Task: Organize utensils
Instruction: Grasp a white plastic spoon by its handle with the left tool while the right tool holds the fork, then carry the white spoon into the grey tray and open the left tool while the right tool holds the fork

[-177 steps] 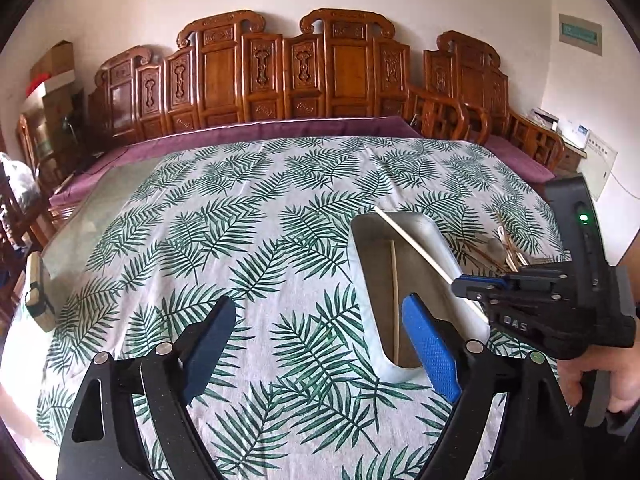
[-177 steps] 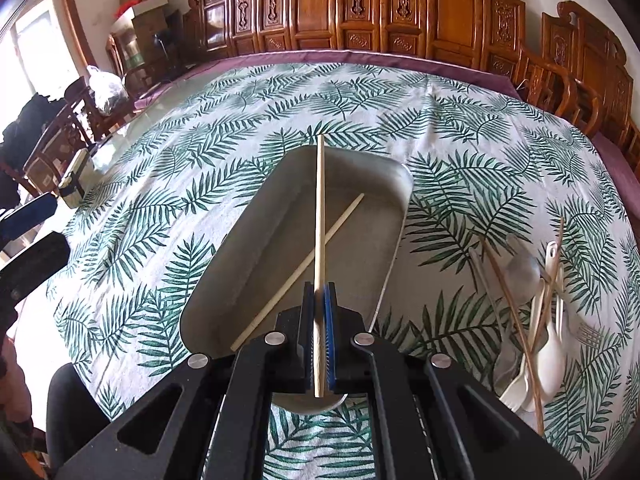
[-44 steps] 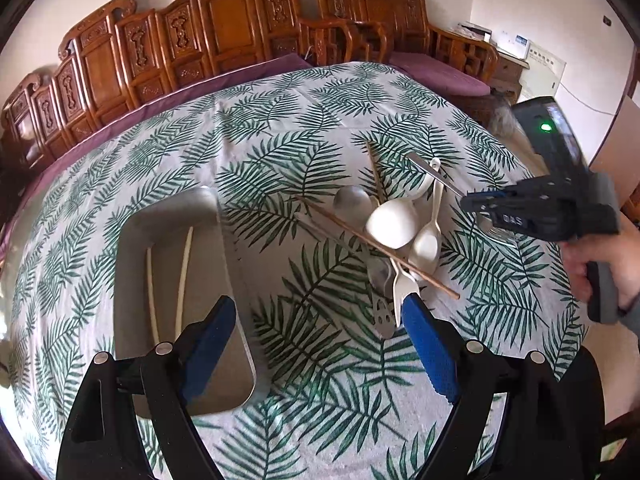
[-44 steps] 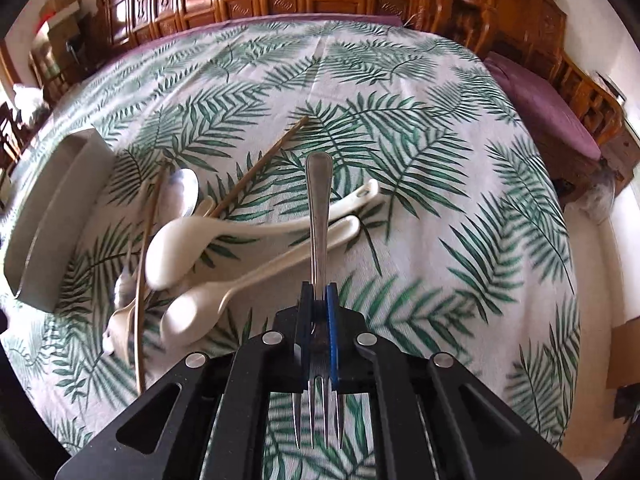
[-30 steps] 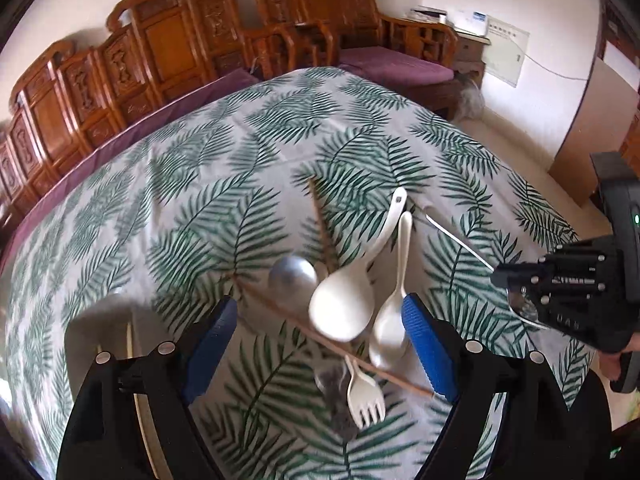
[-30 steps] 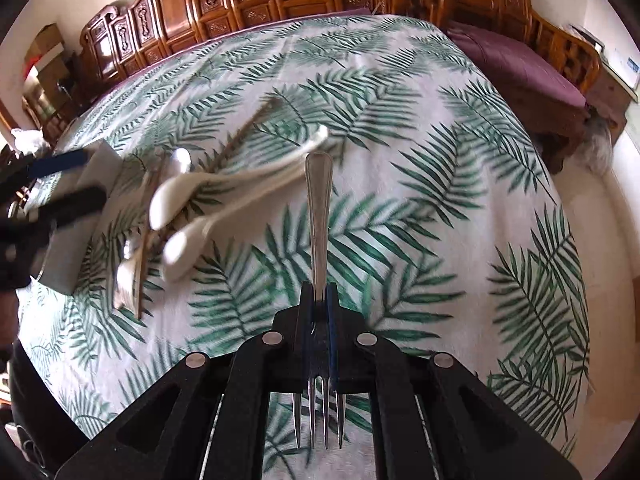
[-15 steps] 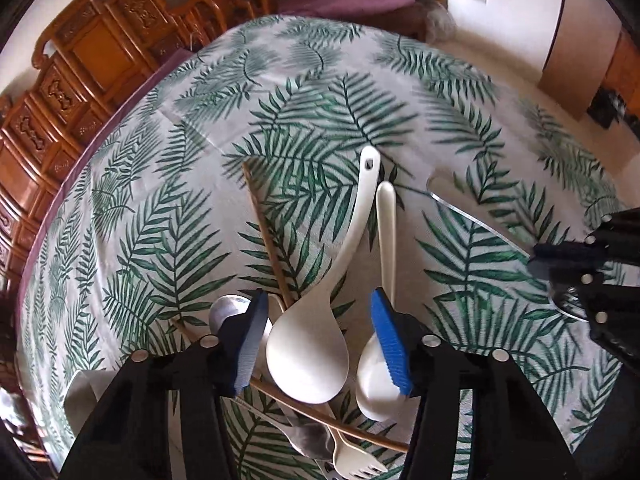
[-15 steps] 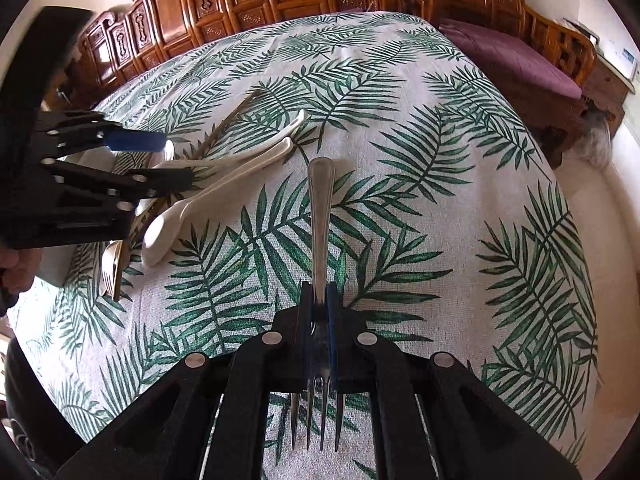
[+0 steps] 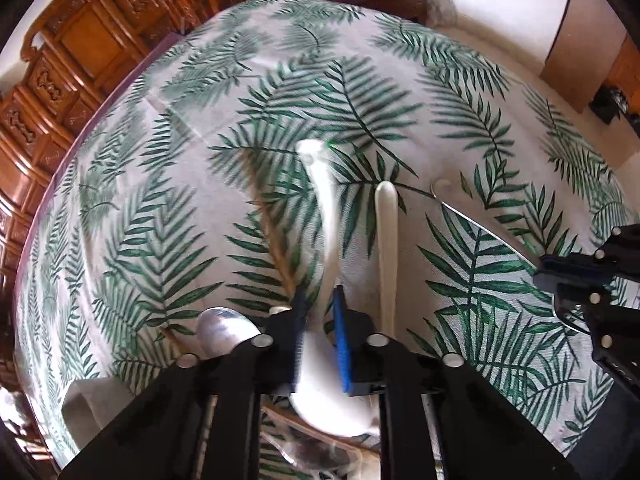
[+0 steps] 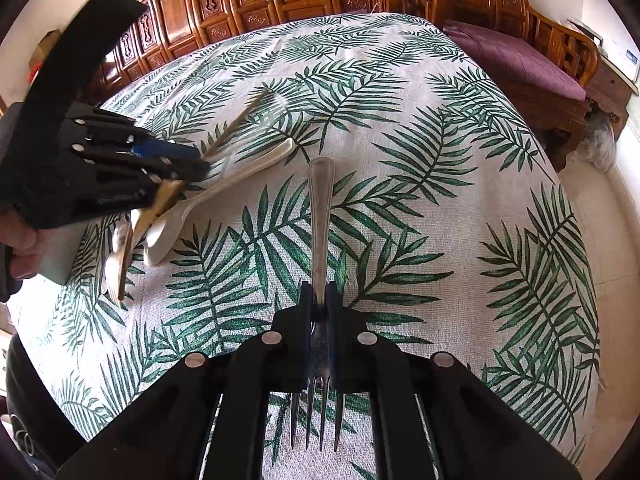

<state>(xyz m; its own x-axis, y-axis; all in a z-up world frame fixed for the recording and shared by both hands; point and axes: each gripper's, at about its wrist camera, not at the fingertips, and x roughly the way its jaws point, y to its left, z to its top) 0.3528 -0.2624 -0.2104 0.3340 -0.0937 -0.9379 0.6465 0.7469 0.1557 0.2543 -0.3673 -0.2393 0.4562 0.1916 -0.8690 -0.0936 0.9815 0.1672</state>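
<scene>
As left tongs close: ladle between.

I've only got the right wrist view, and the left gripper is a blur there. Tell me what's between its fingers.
Observer: The left gripper has its jaws closing on the neck of the large white spoon, just above its bowl.
Operator: Check the slimmer white spoon isn't caught too.
Observer: It isn't; the slimmer white spoon lies outside the jaws, to their right in the left wrist view.
Operator: Report anything hidden behind that gripper.
Observer: The bowl of a metal spoon shows beside the opposite finger.
</scene>
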